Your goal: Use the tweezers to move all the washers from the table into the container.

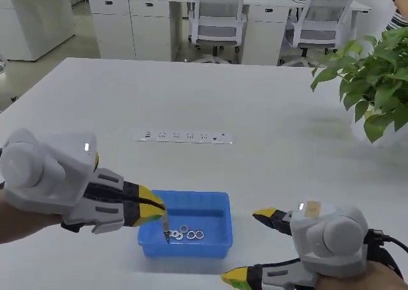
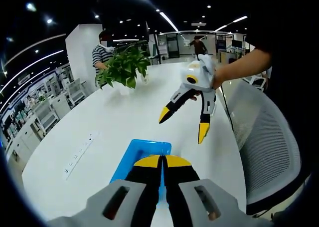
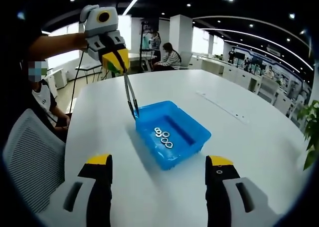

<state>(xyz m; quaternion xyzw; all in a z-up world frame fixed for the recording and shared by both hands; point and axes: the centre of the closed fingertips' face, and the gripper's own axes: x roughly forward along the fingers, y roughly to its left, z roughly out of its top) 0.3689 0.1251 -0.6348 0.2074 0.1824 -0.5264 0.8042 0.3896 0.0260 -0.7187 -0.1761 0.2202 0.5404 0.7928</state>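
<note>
Several washers [image 1: 187,233], four or five by my count, lie bunched on the floor of the blue container [image 1: 213,207], toward its near wall. Head view: container sits on the white surface [image 1: 204,99], between the two tools. Left tongs [image 1: 153,212] reach in from the left, closed on the tweezers [image 1: 166,229]. The tweezers hang steeply down into the container, tips at the left end of the washer bunch. Contact with a washer cannot be made out at this size. Right tongs [image 1: 247,246] are just right of the container, spread wide and holding nothing. A power strip [image 1: 185,137] lies farther back on the surface; a plant [image 1: 376,79] stands at the right edge.

Left gripper view: left tongs [image 2: 162,162] pressed together, the container [image 2: 144,149] just beyond their tips. Right tongs [image 2: 183,128] hover past it, spread. The plant [image 2: 122,67] and power strip [image 2: 79,154] are well apart from both.

Right gripper view: right tongs [image 3: 159,160] gape wide, with the container [image 3: 194,132] ahead between them and the washers [image 3: 163,137] in a short row on its floor. Left tongs [image 3: 117,62] are above and to the left, clamped on the tweezers [image 3: 131,95], whose tips come down at the container's left corner, near the row.
</note>
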